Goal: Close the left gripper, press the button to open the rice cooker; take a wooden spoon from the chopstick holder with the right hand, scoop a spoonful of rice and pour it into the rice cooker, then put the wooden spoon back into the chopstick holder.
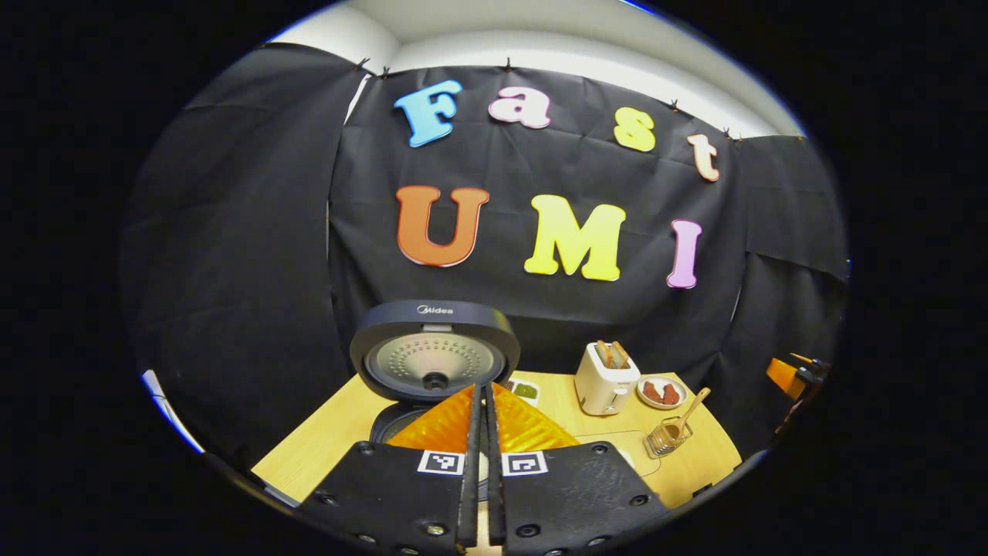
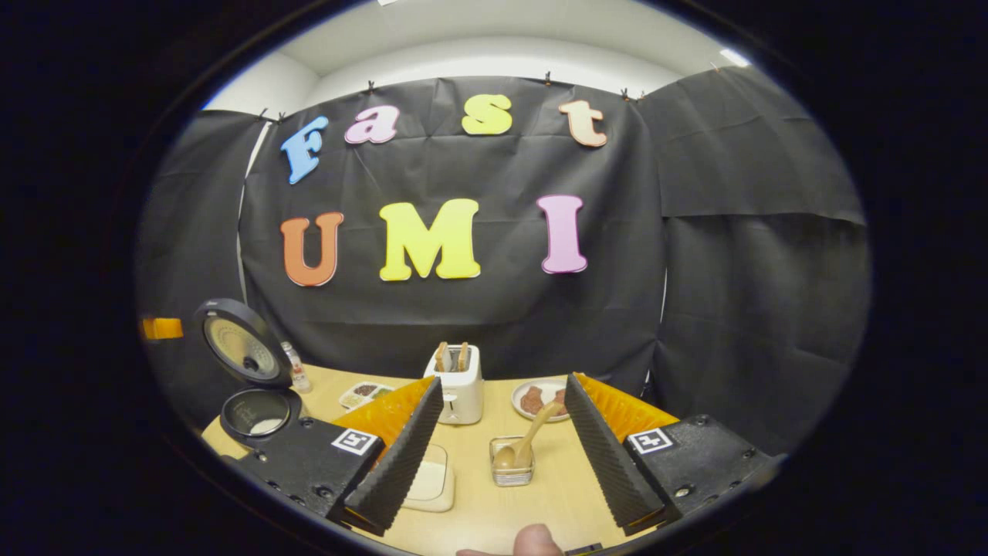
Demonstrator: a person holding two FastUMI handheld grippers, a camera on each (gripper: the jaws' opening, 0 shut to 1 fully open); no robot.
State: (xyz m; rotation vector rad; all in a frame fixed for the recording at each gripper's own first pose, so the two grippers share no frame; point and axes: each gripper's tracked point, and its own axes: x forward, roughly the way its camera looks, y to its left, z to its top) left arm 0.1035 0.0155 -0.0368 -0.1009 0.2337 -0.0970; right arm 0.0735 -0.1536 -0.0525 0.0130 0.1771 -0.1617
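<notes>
The rice cooker [image 1: 432, 351] stands open, its round lid [image 2: 239, 344] tilted up over the pot [image 2: 258, 413], which shows something white inside. My left gripper [image 1: 484, 390] is shut on nothing, its tips in front of the cooker. A clear chopstick holder [image 2: 511, 463] holds the wooden spoon [image 2: 531, 436], bowl down and handle leaning right; both also appear as the holder [image 1: 668, 439] and spoon [image 1: 691, 408]. My right gripper [image 2: 503, 384] is open, hanging above and short of the holder. A pale square rice dish [image 2: 430, 479] lies half hidden behind its left finger [image 2: 397, 455].
A white toaster [image 2: 461, 382] with bread stands at the back, beside a plate [image 2: 540, 398] of brown food. A small divided tray [image 2: 367, 394] and a bottle [image 2: 296, 367] sit near the cooker. A person's fingertip [image 2: 532, 540] shows at the bottom edge.
</notes>
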